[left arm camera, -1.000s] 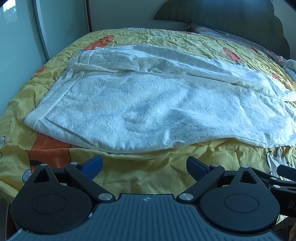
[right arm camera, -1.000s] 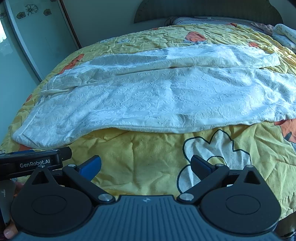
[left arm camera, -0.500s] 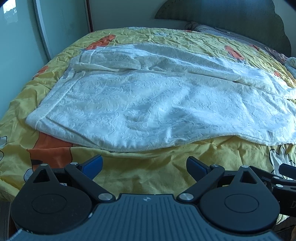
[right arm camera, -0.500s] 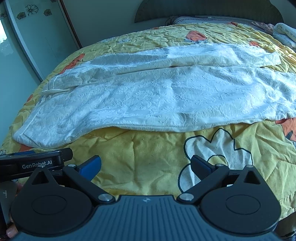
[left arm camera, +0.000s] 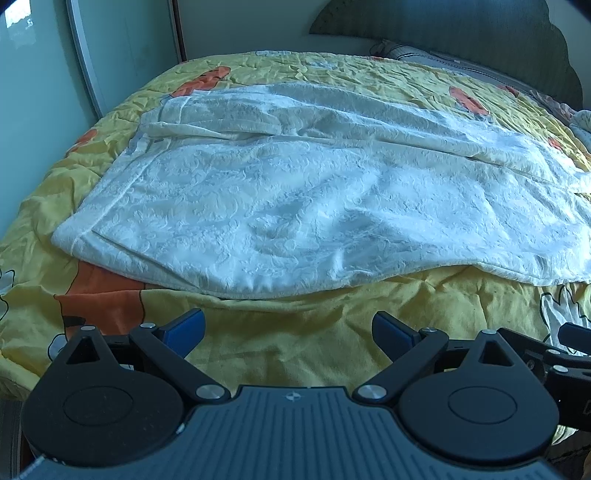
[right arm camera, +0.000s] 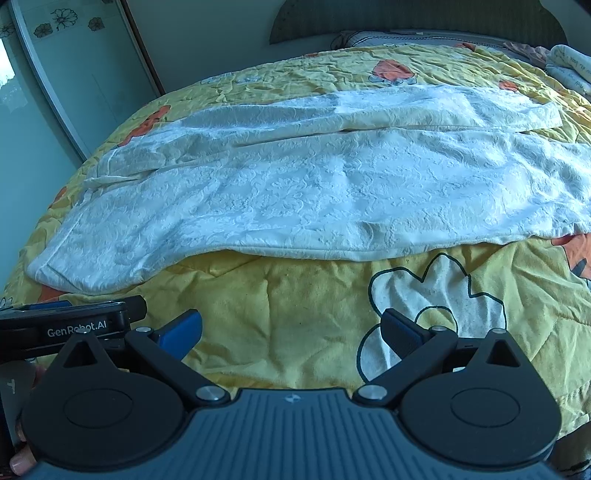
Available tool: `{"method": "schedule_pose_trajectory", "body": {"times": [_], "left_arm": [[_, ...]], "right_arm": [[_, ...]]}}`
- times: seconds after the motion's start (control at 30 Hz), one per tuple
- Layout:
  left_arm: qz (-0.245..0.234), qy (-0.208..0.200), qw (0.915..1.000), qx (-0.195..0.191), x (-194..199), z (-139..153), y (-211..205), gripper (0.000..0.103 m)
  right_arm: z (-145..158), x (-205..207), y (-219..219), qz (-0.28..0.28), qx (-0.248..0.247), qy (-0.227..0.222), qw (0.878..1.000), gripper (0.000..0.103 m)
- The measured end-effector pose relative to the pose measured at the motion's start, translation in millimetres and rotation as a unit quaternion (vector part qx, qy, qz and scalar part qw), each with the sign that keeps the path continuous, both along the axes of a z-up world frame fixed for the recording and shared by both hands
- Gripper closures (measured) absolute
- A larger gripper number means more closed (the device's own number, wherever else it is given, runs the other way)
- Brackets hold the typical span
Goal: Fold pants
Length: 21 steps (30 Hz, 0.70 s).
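Two grippers are held low over the near edge of the bed, both spread wide with nothing between the blue pads. Left gripper [left arm camera: 288,332] is seen above bare yellow quilt [left arm camera: 332,325], short of the pants [left arm camera: 295,206] and not touching them. Right gripper [right arm camera: 291,334] is likewise above the quilt [right arm camera: 277,302], apart from the pants [right arm camera: 314,192]. The pants are laid flat across the bed, white with an embossed pattern, waist end toward the left side, legs running to the right. One leg is laid nearer the grippers, the other behind it, toward the headboard [right arm camera: 406,18]; a seam-like gap is seen between them on the right in the right wrist view. Some bunching is seen at the far left of the rear leg in the left wrist view. Wrinkles are visible mid-fabric on the near leg. Part of the left gripper's body, marked "GenRobot.AI", is caught at the left of the right wrist view, and fingertips of a hand [right arm camera: 22,461] are seen at its lower left corner. A sliding door [right arm camera: 74,74] with flower decals is seen left of the bed, and pillows [right arm camera: 569,62] at the far right.
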<state>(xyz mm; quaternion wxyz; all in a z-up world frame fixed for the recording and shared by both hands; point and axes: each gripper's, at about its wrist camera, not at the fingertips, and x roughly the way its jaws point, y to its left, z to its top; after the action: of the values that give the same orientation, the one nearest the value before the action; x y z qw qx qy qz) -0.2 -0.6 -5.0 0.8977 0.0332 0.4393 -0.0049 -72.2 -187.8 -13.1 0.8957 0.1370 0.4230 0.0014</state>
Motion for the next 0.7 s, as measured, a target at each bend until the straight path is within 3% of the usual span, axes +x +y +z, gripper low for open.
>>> {"method": "schedule_pose_trajectory", "body": {"times": [0.7], "left_arm": [[-0.002, 0.003, 1.0000, -0.002, 0.7, -1.7, -1.0, 0.005]], "right_arm": [[0.0, 0.5, 1.2, 0.001, 0.001, 0.001, 1.000, 0.000]]}}
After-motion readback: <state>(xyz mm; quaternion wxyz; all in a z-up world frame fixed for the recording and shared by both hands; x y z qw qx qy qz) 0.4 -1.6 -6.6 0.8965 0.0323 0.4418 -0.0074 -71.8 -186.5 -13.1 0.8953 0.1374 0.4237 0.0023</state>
